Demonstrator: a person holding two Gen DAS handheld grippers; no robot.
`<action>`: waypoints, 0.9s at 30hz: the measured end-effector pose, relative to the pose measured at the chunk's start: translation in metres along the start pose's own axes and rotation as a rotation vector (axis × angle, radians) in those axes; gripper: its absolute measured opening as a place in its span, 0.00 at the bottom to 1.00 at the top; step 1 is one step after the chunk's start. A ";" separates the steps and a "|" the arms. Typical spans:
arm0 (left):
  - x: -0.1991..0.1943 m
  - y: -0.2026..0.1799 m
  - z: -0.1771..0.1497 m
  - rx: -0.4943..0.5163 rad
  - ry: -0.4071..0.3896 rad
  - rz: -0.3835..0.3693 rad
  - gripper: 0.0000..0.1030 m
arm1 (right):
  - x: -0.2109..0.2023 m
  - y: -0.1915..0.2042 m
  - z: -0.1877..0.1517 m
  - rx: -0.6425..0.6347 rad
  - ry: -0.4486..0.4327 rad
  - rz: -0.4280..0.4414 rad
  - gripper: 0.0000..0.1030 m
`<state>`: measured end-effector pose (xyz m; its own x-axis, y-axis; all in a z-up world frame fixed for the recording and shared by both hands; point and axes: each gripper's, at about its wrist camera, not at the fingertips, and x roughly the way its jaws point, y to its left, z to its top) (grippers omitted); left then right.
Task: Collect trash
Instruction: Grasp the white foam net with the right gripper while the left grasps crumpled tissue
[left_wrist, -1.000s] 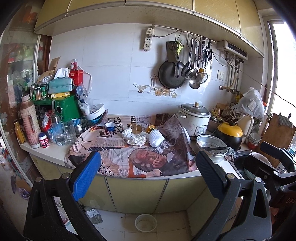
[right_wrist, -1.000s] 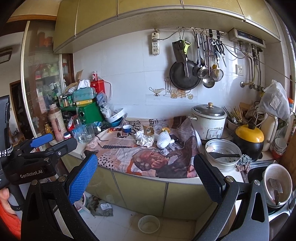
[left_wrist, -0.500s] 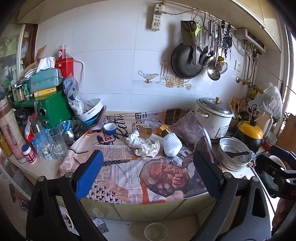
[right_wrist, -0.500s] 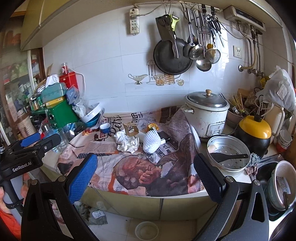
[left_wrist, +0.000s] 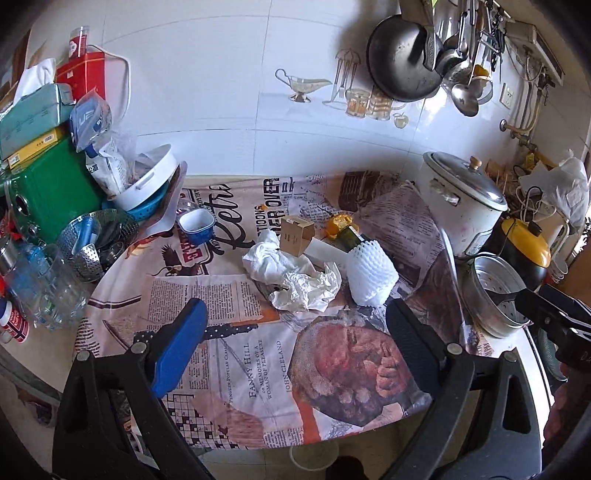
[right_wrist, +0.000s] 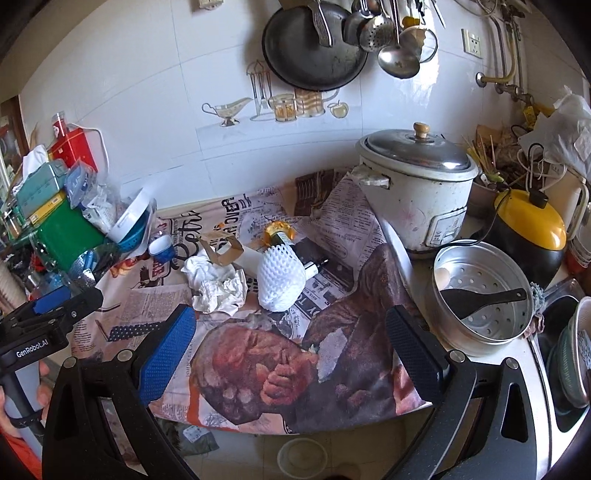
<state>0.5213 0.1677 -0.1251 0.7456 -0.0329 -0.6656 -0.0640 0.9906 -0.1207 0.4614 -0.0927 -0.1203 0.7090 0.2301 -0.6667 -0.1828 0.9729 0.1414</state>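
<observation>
Both tools apart over crumpled paper (left_wrist: 295, 275), left tool (left_wrist: 291, 325), right tool (right_wrist: 290, 334), only right view shows sink bowls (right_wrist: 570, 354)

Crumpled paper wads (left_wrist: 295, 275): one
Foam net sleeves (left_wrist: 371, 271): one
Bottles lying in the sleeve (left_wrist: 347, 236): one
Small cardboard boxes (left_wrist: 295, 236): one
Blue cups (left_wrist: 196, 226): one
Rice cookers (right_wrist: 417, 192): one
Steamer pans (right_wrist: 484, 302): one
Hanging woks (right_wrist: 314, 48): one
Yellow-lidded pots (right_wrist: 528, 229): one

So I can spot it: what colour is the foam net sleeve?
White foam net sleeve, clearest in the right wrist view.
</observation>
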 end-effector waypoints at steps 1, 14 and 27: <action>0.010 -0.001 0.002 -0.001 0.010 0.008 0.95 | 0.010 -0.003 0.002 -0.002 0.014 0.003 0.96; 0.162 -0.017 0.006 -0.069 0.186 0.104 0.87 | 0.153 -0.046 0.039 -0.026 0.245 0.185 0.60; 0.241 -0.006 -0.012 -0.168 0.314 0.099 0.60 | 0.241 -0.058 0.024 0.097 0.445 0.348 0.35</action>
<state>0.6932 0.1519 -0.2932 0.4924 -0.0024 -0.8704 -0.2532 0.9563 -0.1459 0.6589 -0.0930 -0.2717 0.2598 0.5261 -0.8098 -0.2758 0.8441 0.4599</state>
